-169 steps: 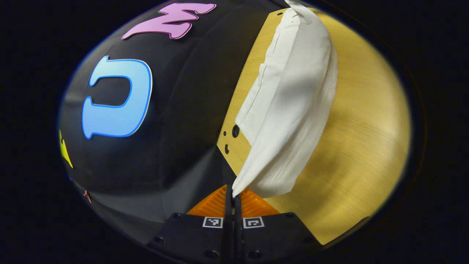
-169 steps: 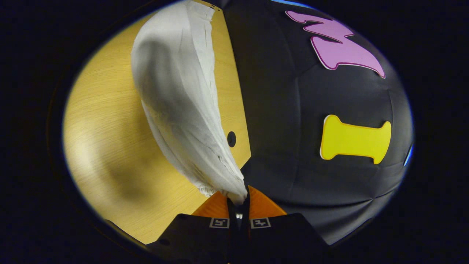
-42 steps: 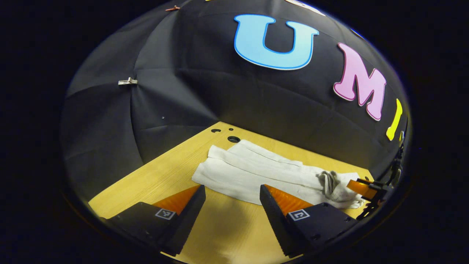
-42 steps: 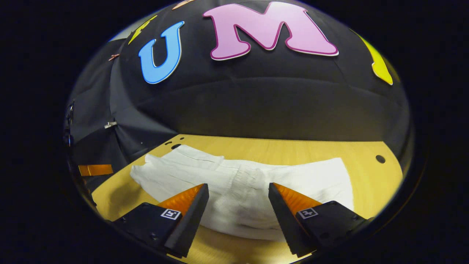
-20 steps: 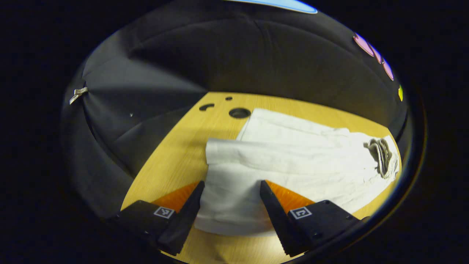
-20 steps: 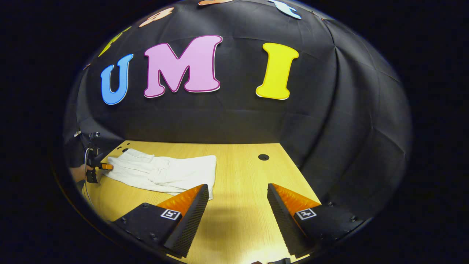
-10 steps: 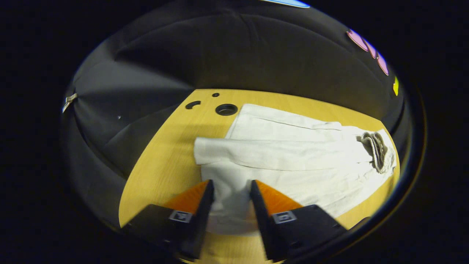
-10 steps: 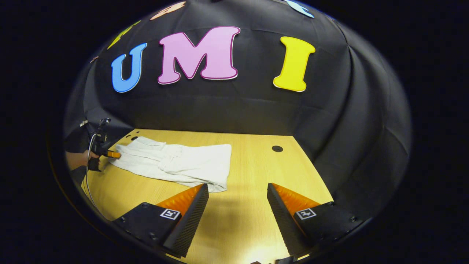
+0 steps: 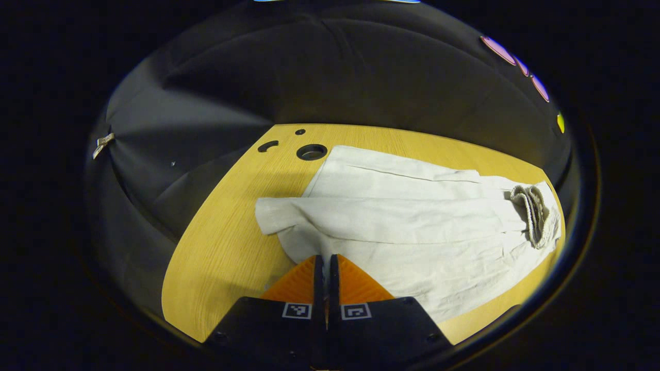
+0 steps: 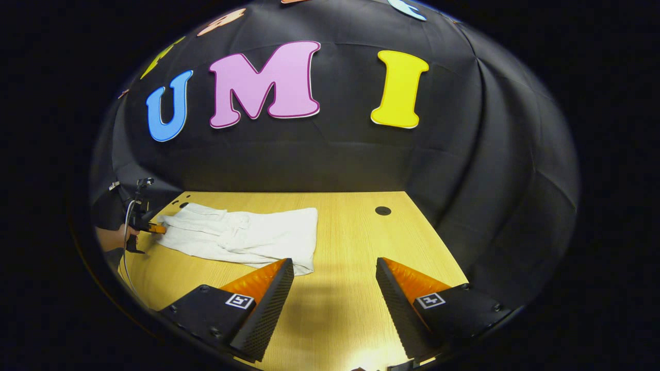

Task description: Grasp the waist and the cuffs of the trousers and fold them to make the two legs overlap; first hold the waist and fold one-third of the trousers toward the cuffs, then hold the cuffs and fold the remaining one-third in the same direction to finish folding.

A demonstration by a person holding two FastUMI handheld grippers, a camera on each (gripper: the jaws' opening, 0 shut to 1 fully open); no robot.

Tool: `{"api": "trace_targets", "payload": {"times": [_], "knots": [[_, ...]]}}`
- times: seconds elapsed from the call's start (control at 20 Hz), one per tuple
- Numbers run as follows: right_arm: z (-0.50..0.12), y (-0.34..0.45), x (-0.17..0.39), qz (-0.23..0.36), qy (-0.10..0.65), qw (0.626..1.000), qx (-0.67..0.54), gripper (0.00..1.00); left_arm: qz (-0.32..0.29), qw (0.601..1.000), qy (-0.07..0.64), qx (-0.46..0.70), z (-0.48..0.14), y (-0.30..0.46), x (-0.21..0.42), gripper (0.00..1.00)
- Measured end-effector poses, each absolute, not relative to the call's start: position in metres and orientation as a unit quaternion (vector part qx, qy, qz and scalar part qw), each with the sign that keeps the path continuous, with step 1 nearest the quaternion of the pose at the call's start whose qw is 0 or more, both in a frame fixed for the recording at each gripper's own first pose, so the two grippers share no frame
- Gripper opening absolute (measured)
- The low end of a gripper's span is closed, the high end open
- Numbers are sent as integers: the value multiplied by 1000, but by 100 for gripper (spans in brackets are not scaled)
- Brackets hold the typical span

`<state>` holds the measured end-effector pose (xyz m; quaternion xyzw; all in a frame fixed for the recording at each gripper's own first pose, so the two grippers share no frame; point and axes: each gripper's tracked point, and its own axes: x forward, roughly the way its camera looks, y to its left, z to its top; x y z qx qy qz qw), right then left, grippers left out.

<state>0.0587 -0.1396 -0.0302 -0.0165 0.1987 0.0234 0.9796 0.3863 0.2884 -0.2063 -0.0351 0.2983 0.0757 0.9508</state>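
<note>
White trousers point(image 9: 412, 221) lie flat on the wooden table point(image 9: 221, 242), legs overlapping, with the bunched waist point(image 9: 533, 216) at the far right of the left gripper view. My left gripper point(image 9: 325, 265) is shut on the near cuff edge of the cloth. In the right gripper view the trousers point(image 10: 242, 234) lie at the left of the table, and the left gripper point(image 10: 154, 228) touches their left end, held by a hand point(image 10: 111, 238). My right gripper point(image 10: 334, 268) stands open over bare wood, to the right of the trousers, with nothing between its fingers.
Round holes point(image 9: 311, 152) pierce the table's far corner beside the cuffs; another hole point(image 10: 382, 210) sits near the back right. The booth's black cloth wall closes the table's back and sides. Bare wood point(image 10: 361, 242) lies right of the trousers.
My left gripper's fingers closed from wide open onto the cuff edge of the trousers. The right gripper stayed open and shifted only slightly.
</note>
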Motion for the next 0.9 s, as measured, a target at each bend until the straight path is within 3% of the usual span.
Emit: {"api": "trace_targets", "payload": {"times": [0.1, 0.15, 0.35, 0.45, 0.7, 0.9], "knots": [[-34, -140, 59, 23, 201, 979, -10, 98, 80, 950, 295, -61, -207, 285, 384, 2], [-35, -140, 59, 24, 202, 979, -6, 98, 85, 951, 287, -81, -205, 282, 384, 6], [-39, -137, 66, 30, 203, 979, 0, 98, 88, 958, 235, -138, -176, 278, 383, 6], [-39, -137, 65, 33, 201, 979, 3, 98, 76, 962, 219, -143, -156, 273, 381, 1], [-44, -134, 69, 39, 206, 978, 17, 98, 48, 968, 189, -156, -105, 245, 379, 10], [-43, -134, 71, 37, 200, 979, 29, 98, 13, 972, 165, -168, -62, 198, 386, 6]]}}
